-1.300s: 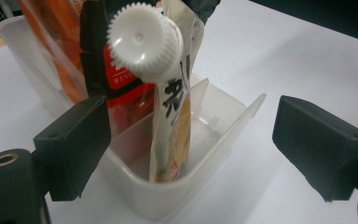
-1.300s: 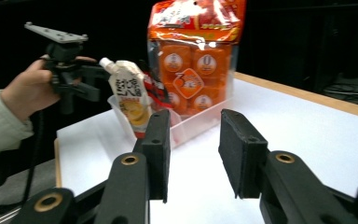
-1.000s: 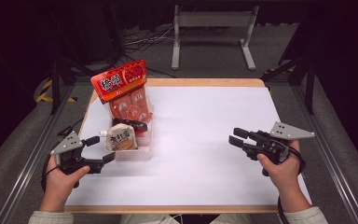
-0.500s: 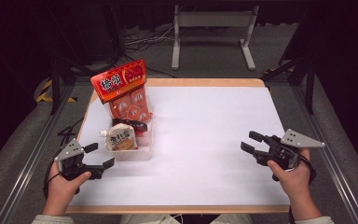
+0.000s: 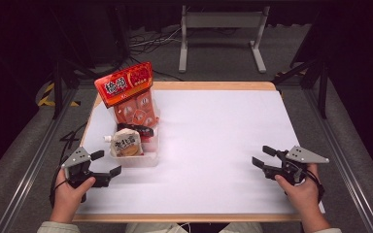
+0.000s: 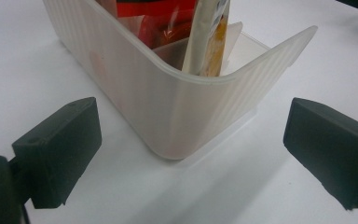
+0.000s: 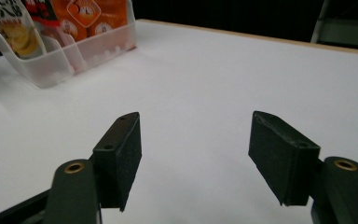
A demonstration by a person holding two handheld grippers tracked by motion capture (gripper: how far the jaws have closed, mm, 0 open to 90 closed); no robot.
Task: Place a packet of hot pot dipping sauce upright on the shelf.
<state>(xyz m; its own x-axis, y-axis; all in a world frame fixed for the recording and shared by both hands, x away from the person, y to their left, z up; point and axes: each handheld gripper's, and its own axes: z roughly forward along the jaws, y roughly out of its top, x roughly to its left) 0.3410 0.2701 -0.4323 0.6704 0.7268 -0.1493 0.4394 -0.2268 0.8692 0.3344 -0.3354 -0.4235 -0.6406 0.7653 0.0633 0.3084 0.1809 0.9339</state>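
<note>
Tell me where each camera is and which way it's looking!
High view: sits above the person's side, looking forward and down on the white table; both hands show, left gripper and right gripper, both open.
Left gripper view: rides the left gripper, facing a corner of the clear plastic bin close up; its black fingers show.
Right gripper view: rides the right gripper, looking low across the table; its fingers show.
Shared: all three see the bin and the snack packets standing in it.

Red bag header (image 5: 124, 85): large white characters, too blurred to read.
</note>
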